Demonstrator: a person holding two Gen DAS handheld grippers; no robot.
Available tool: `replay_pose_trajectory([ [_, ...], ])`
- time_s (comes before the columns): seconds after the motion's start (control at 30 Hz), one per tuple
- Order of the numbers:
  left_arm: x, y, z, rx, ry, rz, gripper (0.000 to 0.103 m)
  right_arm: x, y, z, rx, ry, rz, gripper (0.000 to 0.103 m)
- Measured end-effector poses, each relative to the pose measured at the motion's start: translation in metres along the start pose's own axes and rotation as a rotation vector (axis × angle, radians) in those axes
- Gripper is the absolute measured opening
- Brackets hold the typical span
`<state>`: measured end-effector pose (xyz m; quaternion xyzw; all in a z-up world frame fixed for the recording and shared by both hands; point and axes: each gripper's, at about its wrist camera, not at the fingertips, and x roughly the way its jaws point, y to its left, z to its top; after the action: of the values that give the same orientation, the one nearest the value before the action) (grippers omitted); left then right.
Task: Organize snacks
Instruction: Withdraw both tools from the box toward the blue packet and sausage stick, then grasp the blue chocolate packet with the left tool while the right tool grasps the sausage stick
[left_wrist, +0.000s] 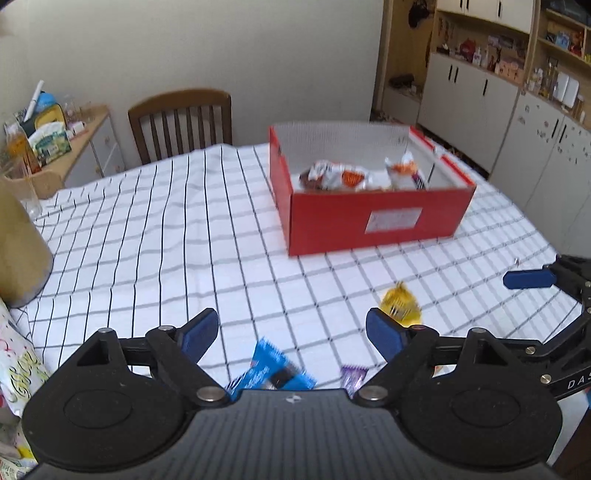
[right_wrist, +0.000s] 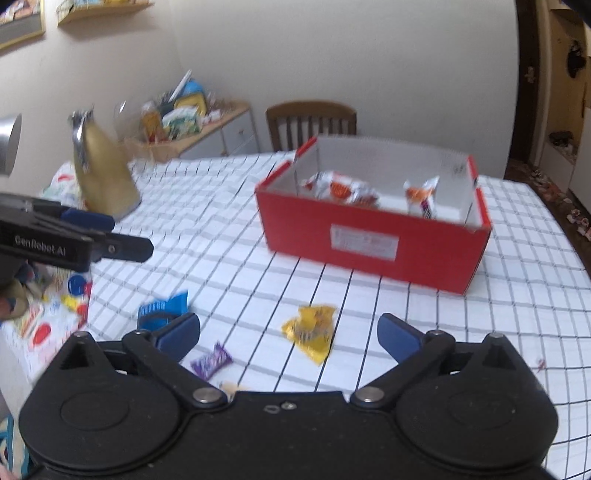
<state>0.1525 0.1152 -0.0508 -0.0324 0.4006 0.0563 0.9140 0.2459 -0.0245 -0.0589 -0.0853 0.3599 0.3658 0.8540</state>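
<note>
Left gripper (left_wrist: 291, 332): jaws seen spread wide, nothing between the pads; pointed down over the near table edge.
Right gripper (right_wrist: 288, 338): jaws seen at full spread, empty; a yellow packet lies on the cloth between the fingers in its view, not touched.
Yellow snack packet (right_wrist: 312, 330): loose on the checked tablecloth (left_wrist: 147, 229), at 6 o'clock from the red box, well apart from it.
Blue snack packet (left_wrist: 269, 369): at the near edge, at 9 o'clock from the yellow packet, just ahead of the left gripper body.
Purple wrapped bar (right_wrist: 211, 360): small, between the blue and yellow packets, toward the near edge.
Red cardboard box (right_wrist: 373, 240): open top, on the far half of the table; white-and-orange packets (right_wrist: 341, 190) already lie inside.
Handling, judged: packets look light, thin and crinkly, film probably slippery; contents possibly crushable. A pinch across a sealed end or a flat edge is advised, with light pressure. The purple bar is judged stiffer and best taken across its narrow width.
Writing: "GenRobot.AI" is read on the side of the left gripper in the right wrist view; "DAS" is read on the other gripper's arm in the left wrist view. The box's white label (left_wrist: 393, 220) and packet prints are too blurred to read.
Progress, judged: three items remain outside the box.
</note>
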Motion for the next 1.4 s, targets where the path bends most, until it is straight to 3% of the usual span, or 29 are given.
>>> replay_pose_trajectory([
  [0.23,0.022,0.015,-0.021,0.016,0.09,-0.04,0.087,0.02,0.009,-0.022,-0.08,0.091,0.038,0.102],
  [0.43,0.039,0.016,-0.032,0.086,0.141,-0.064,0.087,0.039,0.008,-0.03,-0.107,0.167,0.071,0.093],
  [0.77,0.063,0.0,-0.043,0.297,0.159,-0.004,0.087,0.059,0.017,-0.039,-0.238,0.244,0.125,0.074],
  [1.07,0.082,0.005,-0.041,0.329,0.233,-0.065,0.087,0.079,0.036,-0.039,-0.504,0.279,0.17,0.05],
  [1.27,0.09,0.003,-0.041,0.358,0.256,-0.081,0.087,0.088,0.032,-0.036,-0.536,0.319,0.222,0.034],
  [1.4,0.093,0.002,-0.04,0.339,0.27,-0.087,0.087,0.088,0.033,-0.036,-0.561,0.321,0.246,0.03],
])
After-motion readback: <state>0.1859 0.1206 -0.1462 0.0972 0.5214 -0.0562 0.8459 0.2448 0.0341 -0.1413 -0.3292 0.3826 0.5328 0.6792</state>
